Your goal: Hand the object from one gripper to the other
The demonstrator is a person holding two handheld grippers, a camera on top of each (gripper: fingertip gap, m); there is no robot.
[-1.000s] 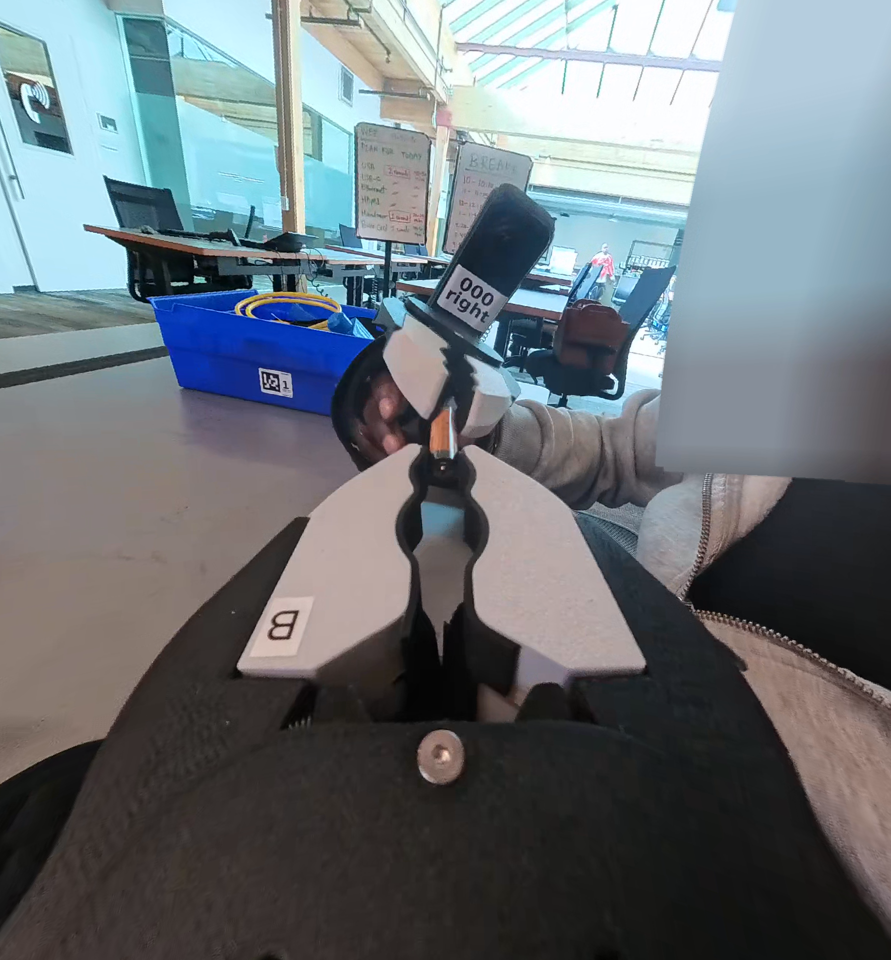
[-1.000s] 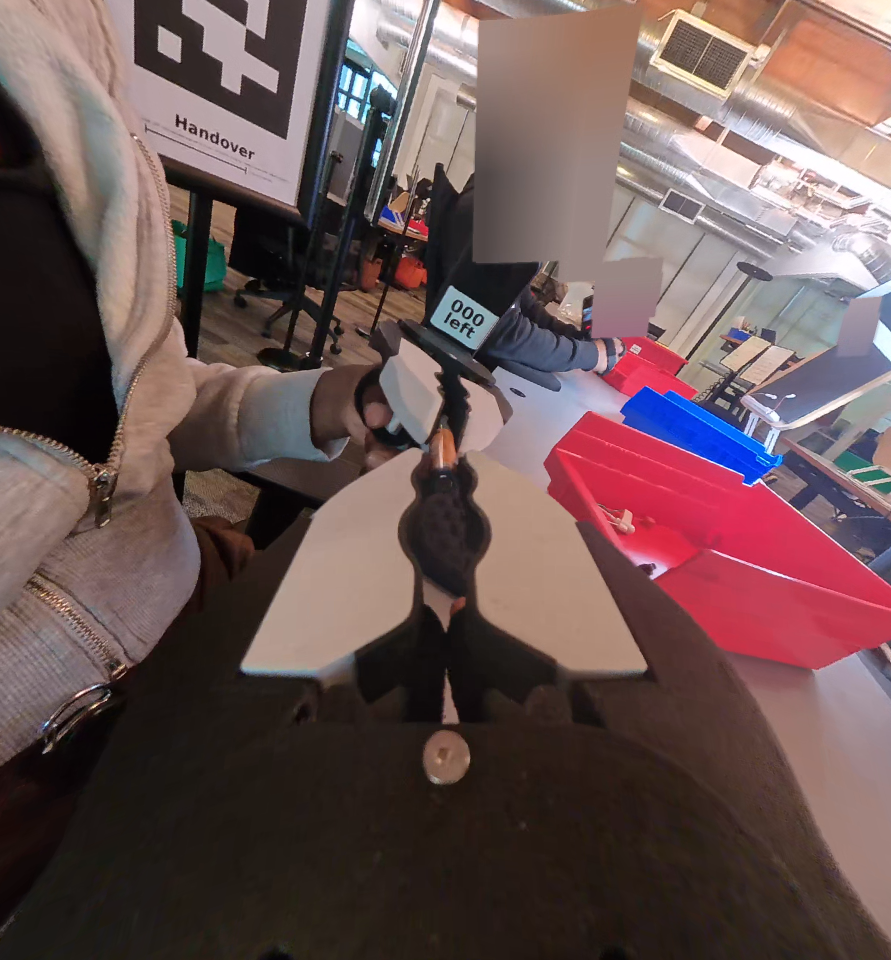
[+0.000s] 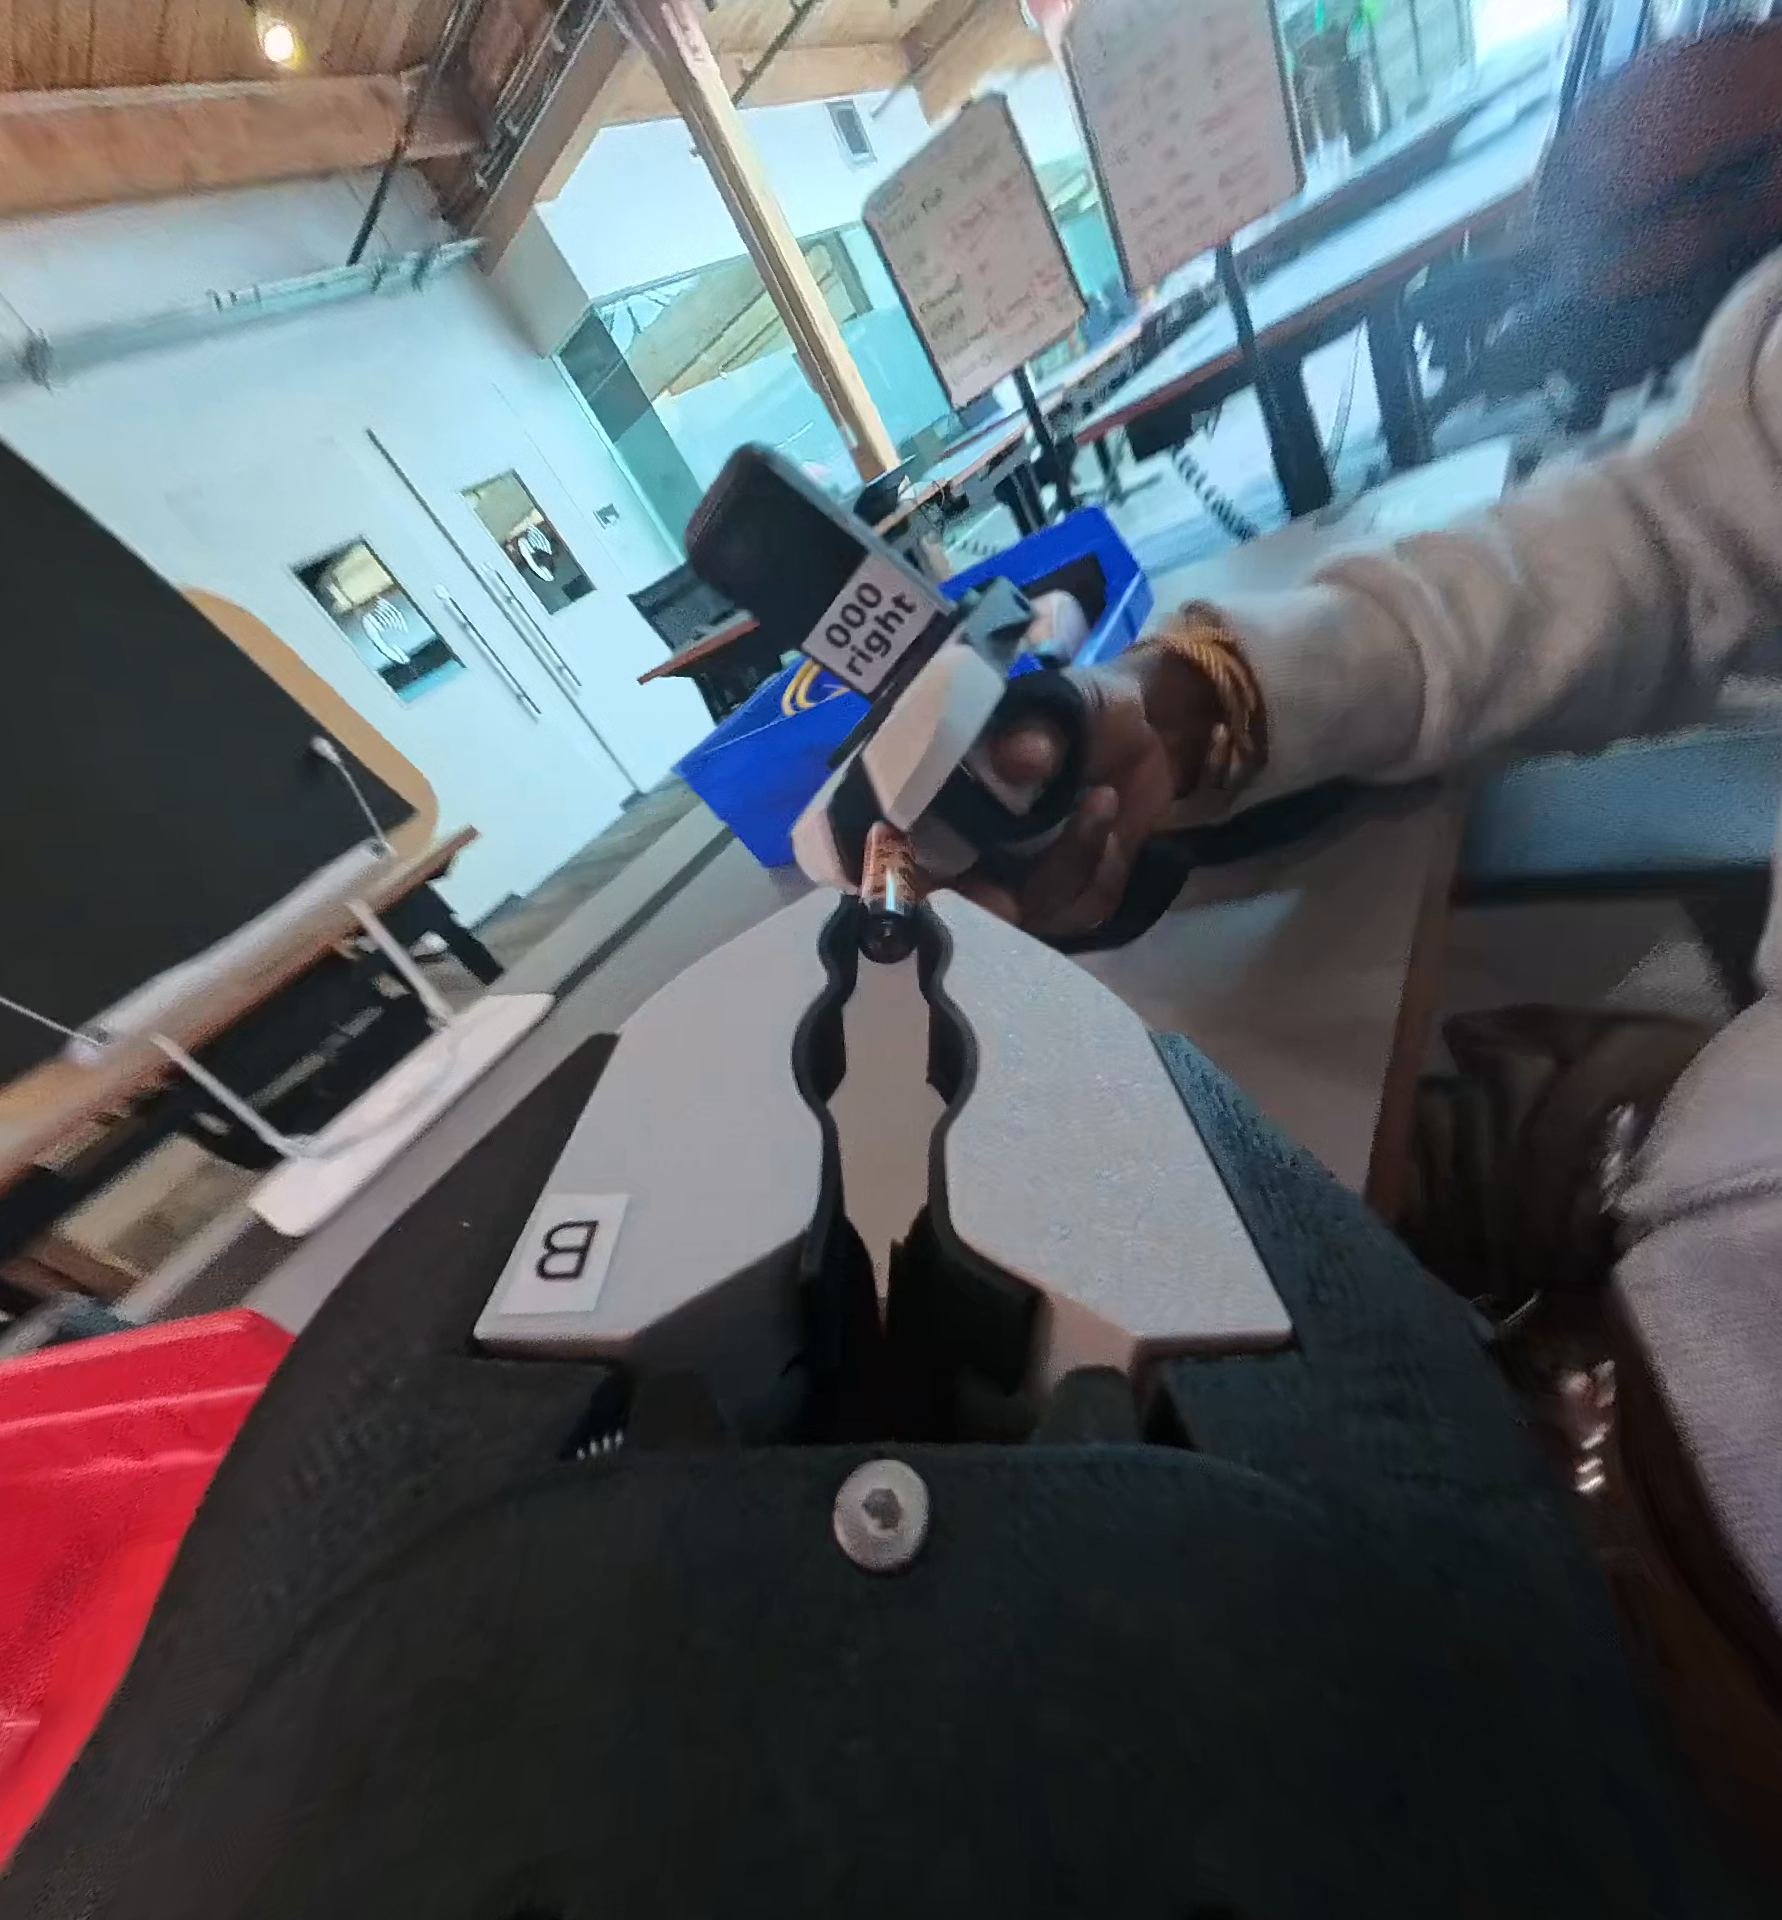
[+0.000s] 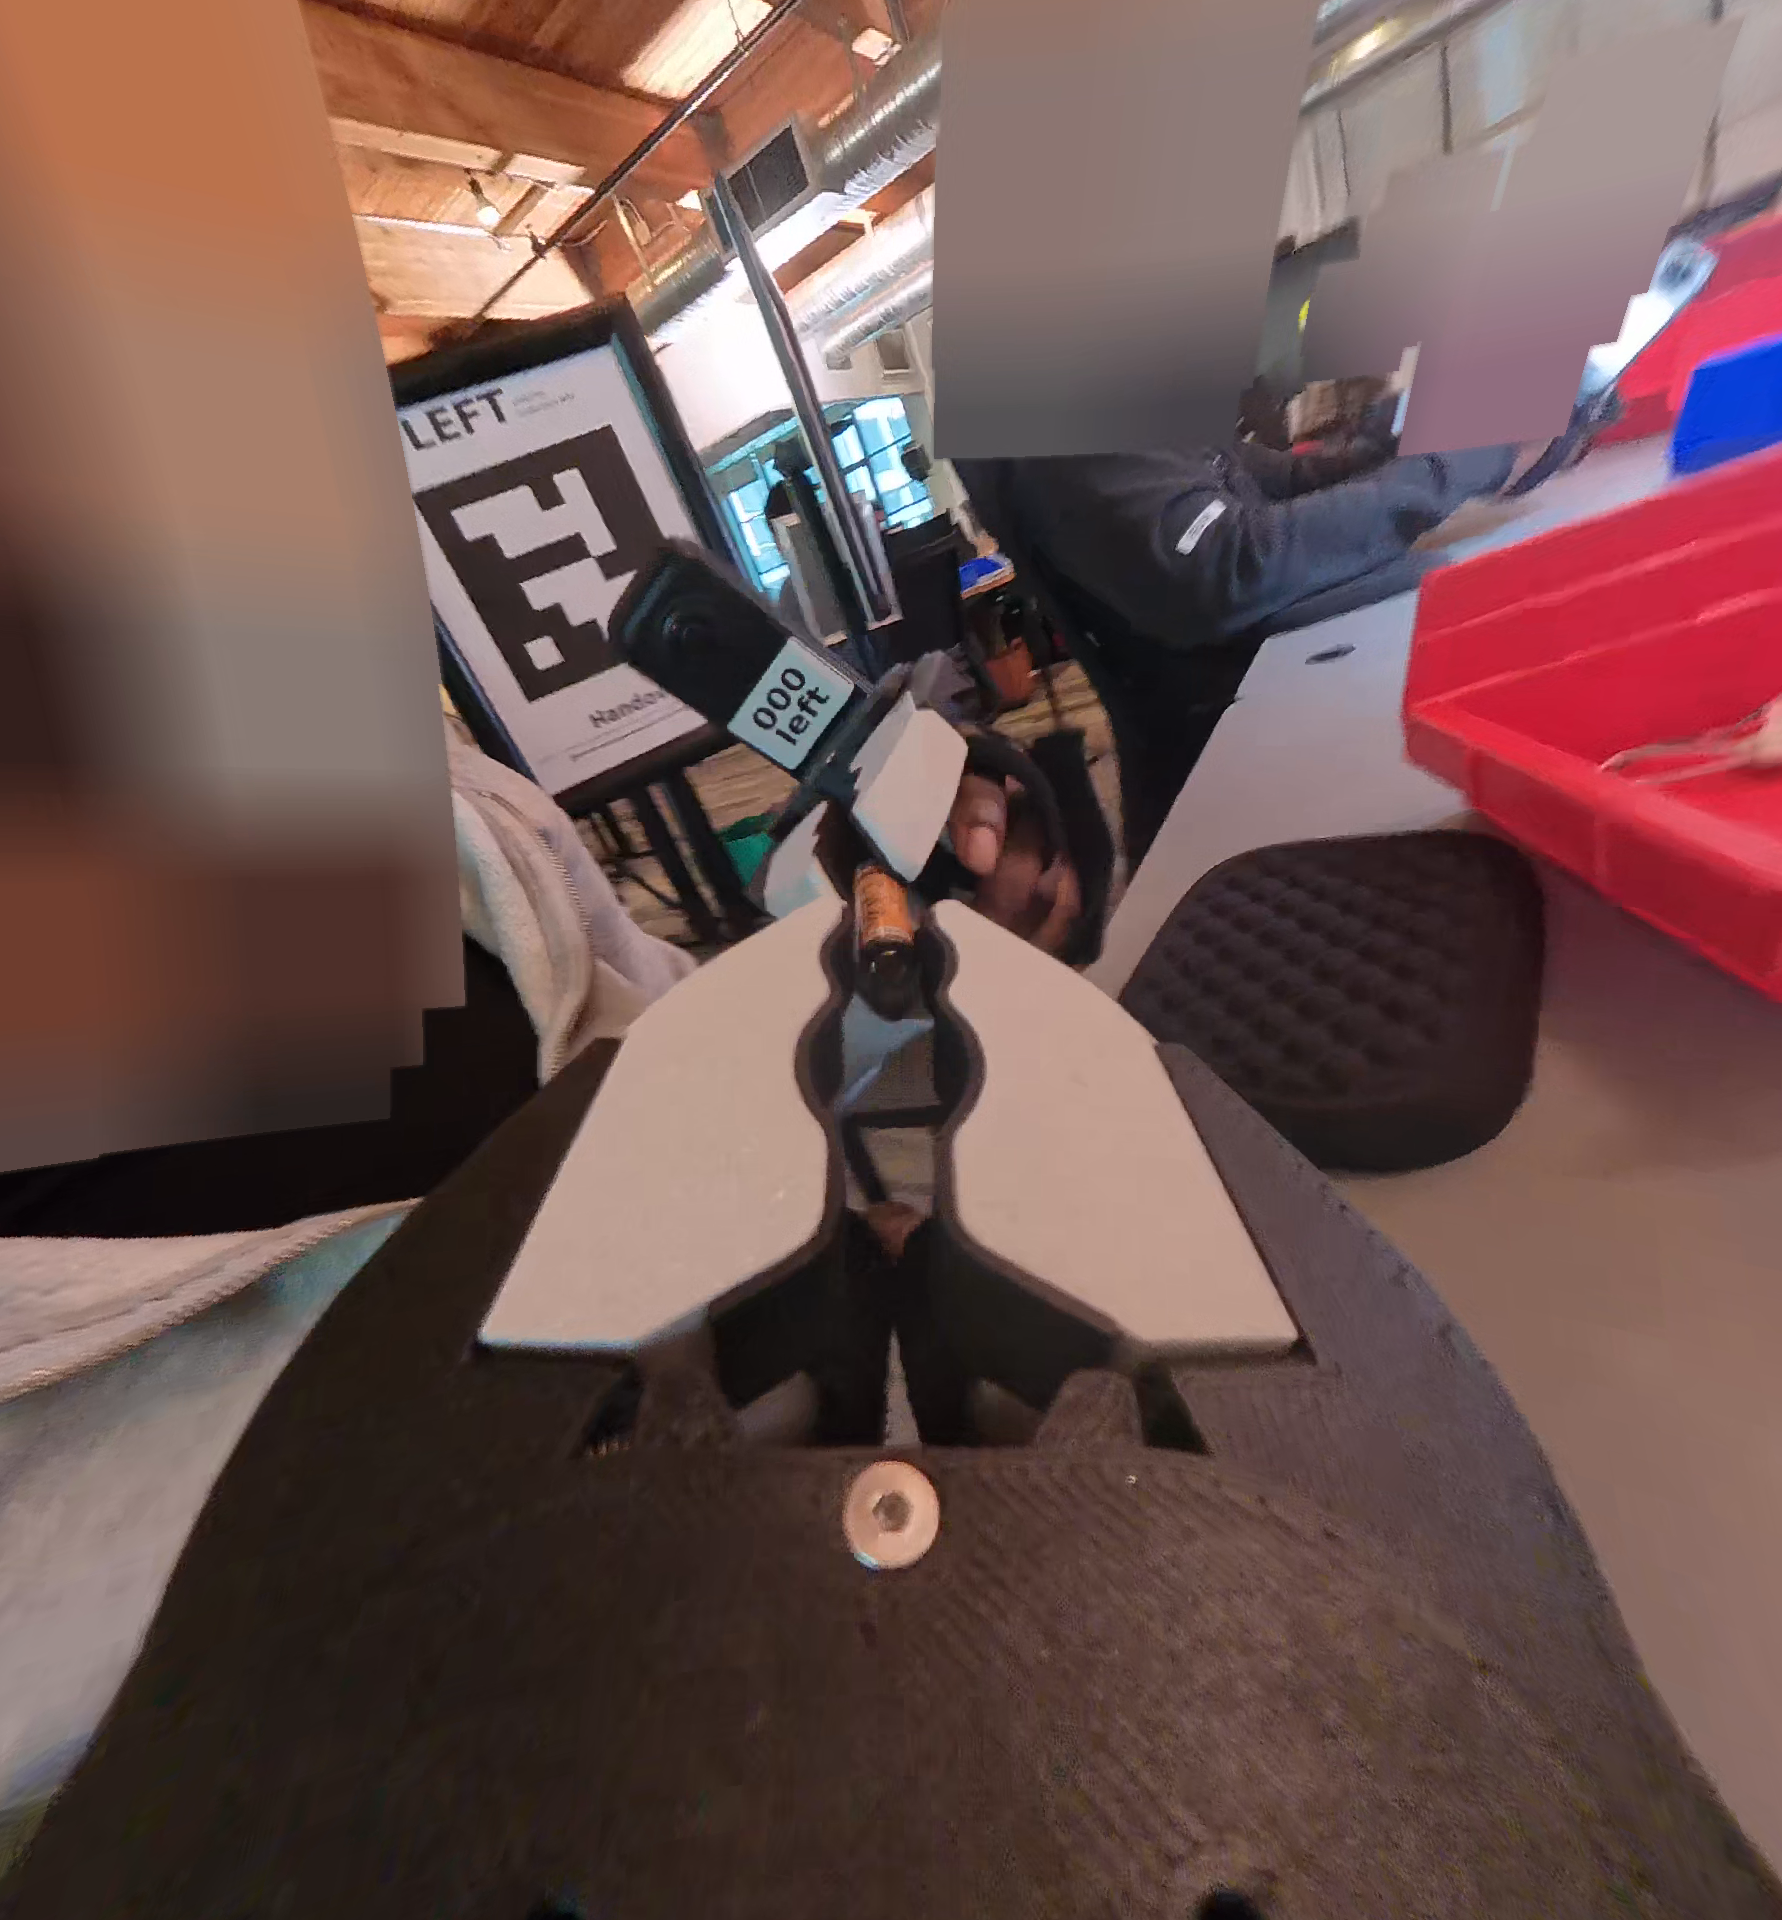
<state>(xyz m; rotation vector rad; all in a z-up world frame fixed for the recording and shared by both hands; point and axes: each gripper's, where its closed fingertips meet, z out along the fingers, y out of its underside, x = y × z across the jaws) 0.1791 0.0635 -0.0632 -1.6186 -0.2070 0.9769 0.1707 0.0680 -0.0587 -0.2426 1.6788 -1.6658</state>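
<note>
The object is a small copper-and-black battery (image 3: 887, 878), held in the air between the two grippers; it also shows in the right wrist view (image 4: 882, 920). My left gripper (image 3: 885, 935) has its grey fingertips closed around one end of it. My right gripper (image 4: 885, 951) has its tips closed around the other end. The two grippers meet tip to tip at an angle. The right gripper shows tilted in the left wrist view (image 3: 892, 790), and the left gripper shows tilted in the right wrist view (image 4: 871, 831). A hand grips each.
A grey table (image 4: 1697, 1351) lies below. Red bins (image 4: 1645, 790) and a black textured pad (image 4: 1334, 997) are on its right side. A blue bin (image 3: 783, 769) stands behind the right gripper. A red bin corner (image 3: 56, 1558) is at lower left. A marker board on a stand (image 4: 544, 582) is behind.
Both grippers have swung and tilted while staying tip to tip on the battery, so both views have rolled. The jaw gaps look the same as before.
</note>
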